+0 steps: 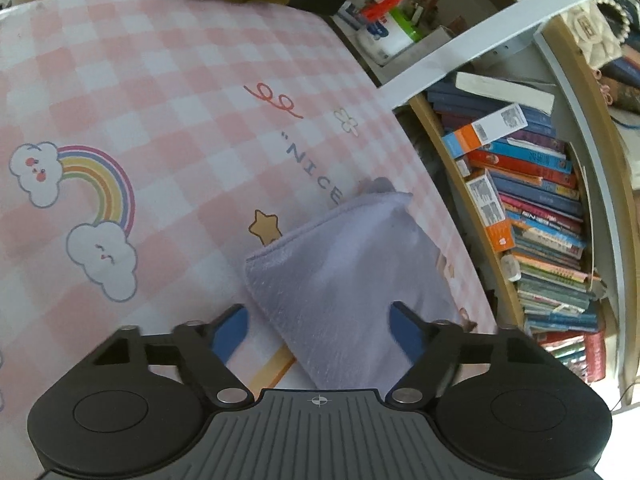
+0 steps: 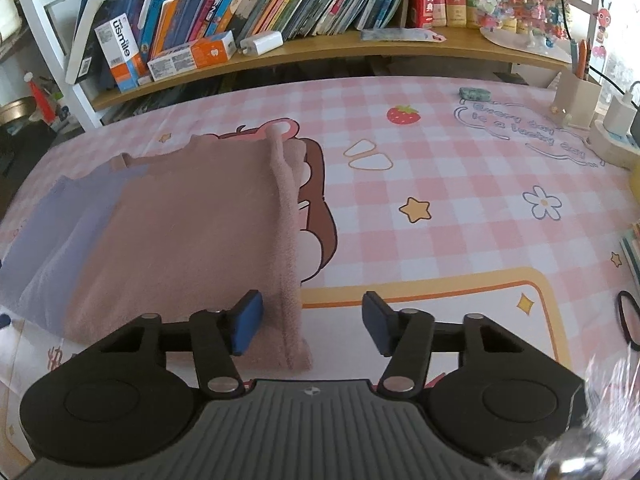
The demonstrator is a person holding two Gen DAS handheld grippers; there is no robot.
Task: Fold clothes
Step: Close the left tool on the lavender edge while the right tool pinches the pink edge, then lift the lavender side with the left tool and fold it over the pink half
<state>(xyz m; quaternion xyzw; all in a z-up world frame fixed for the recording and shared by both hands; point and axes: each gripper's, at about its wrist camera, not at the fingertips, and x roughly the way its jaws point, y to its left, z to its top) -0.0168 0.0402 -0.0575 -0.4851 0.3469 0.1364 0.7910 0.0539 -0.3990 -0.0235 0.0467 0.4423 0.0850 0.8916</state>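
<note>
The pink checked tablecloth (image 2: 460,184) lies bare to the right of the folded dusty-pink fleece garment (image 2: 192,236), giving open passage there. A folded lavender cloth (image 1: 352,280) occupies the table's corner. The low wooden bookshelf (image 2: 320,54) overhangs the far edge; a beige pen holder (image 2: 576,100) and white power strip (image 2: 612,144) crowd the far right corner.

Two cloths lie by the jaws, one pink cloth (image 2: 192,220) between the right pads and one lilac cloth (image 1: 352,280) between the left pads.

- Left gripper (image 1: 318,326): black linkage arms, silver pivot screws, blue pads, one seemingly motion-blurred.
- Right gripper (image 2: 312,320): same build, ribbed grey housing with crosshair mark.
</note>
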